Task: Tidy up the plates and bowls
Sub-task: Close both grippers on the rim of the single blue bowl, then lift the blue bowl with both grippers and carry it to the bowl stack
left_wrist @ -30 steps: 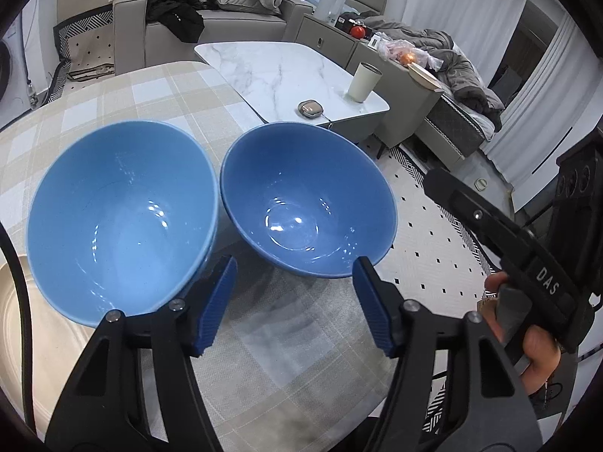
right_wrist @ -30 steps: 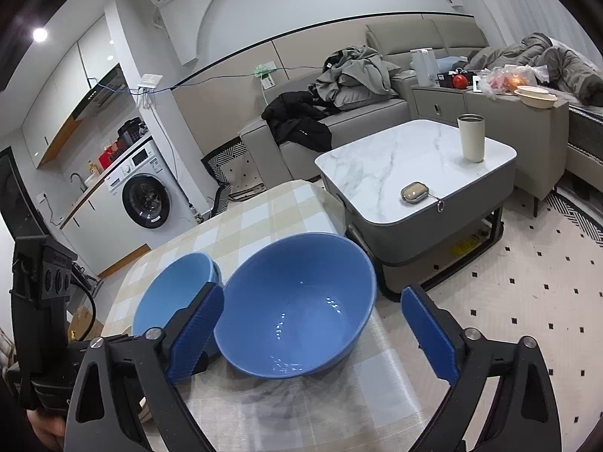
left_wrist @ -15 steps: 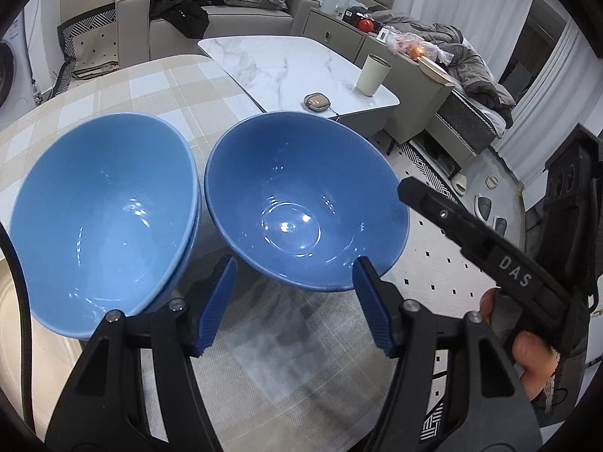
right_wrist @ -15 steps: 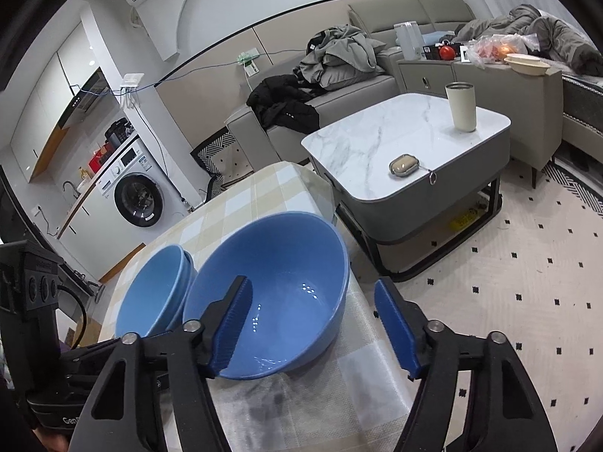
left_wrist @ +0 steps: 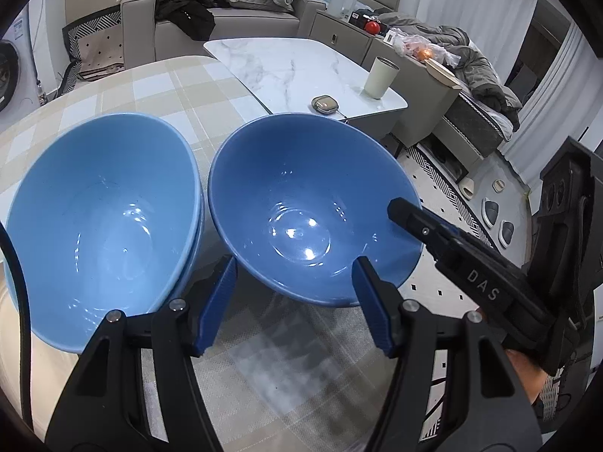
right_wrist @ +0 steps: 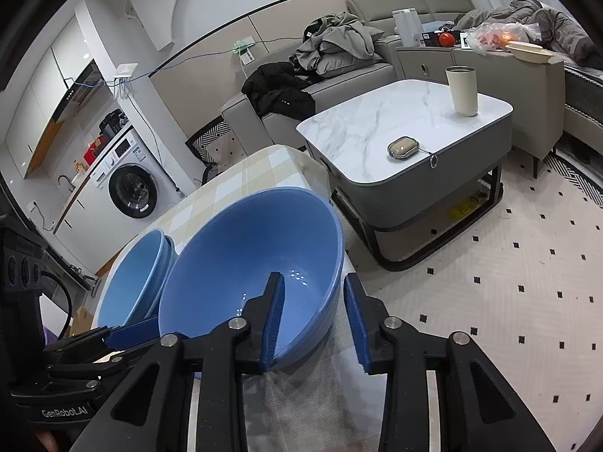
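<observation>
A darker blue bowl (left_wrist: 301,203) stands on the checked tablecloth (left_wrist: 181,86), close to the table's right edge. Touching its left side is a stack of lighter blue bowls (left_wrist: 101,203). My right gripper (right_wrist: 312,316) straddles the near right rim of the darker bowl (right_wrist: 241,263), one finger inside and one outside. Its jaws are closing, and a small gap still shows at the wall. In the left wrist view, a black finger (left_wrist: 414,218) of that gripper reaches over the rim. My left gripper (left_wrist: 294,301) is open just before the bowl's near side, gripping nothing.
The lighter stack (right_wrist: 132,275) sits left of the darker bowl. Beyond the table's edge stands a marble coffee table (right_wrist: 395,124) with a cup (right_wrist: 461,90) and a small case (right_wrist: 403,147). A sofa with clothes and a washing machine (right_wrist: 132,188) lie further back.
The right gripper's jaws have narrowed from wide open and dropped over the darker bowl's right rim. The left gripper has come a little closer to the bowls.
</observation>
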`<state>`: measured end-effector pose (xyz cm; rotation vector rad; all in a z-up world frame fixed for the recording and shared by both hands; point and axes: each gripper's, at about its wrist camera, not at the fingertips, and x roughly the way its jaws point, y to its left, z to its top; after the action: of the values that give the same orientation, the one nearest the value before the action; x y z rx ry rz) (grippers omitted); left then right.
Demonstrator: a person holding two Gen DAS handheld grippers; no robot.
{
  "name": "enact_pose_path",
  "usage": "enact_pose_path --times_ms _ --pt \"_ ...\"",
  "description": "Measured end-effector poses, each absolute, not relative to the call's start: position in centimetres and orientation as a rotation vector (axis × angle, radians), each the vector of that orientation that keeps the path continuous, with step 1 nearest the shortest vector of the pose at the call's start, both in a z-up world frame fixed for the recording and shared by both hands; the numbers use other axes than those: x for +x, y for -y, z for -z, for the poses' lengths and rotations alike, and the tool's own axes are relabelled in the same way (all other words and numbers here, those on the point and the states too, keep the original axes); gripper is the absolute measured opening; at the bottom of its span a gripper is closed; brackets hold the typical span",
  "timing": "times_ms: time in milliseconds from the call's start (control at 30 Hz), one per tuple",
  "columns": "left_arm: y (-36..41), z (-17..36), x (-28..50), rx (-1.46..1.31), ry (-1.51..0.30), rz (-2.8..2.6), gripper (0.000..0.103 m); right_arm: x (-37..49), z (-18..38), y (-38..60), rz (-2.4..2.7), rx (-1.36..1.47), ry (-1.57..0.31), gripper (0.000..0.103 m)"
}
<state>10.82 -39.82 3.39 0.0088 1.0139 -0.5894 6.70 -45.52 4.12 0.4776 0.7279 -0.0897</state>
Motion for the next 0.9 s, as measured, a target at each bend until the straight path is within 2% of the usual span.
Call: enact_pose_path --times_ms 133,300,367,900 --pt "39.97 -3.51 10.74 0.025 -0.997 0.581 0.059 6.92 -3.84 45.31 0.100 0.462 -0.729 0.029" --pt "40.00 -3.33 10.78 0.056 -0.997 0.563 0.045 6.86 -3.72 45.40 0.110 0.459 -0.728 0.026" --pt "40.02 -3.29 10.78 0.071 -0.989 0.556 0.043 6.88 -3.71 45.40 0.113 0.453 -0.729 0.025" --pt "40.26 -3.87 10.00 0.112 -0.951 0.551 0.042 6.82 -3.76 44.95 0.127 0.412 -0.727 0.024"
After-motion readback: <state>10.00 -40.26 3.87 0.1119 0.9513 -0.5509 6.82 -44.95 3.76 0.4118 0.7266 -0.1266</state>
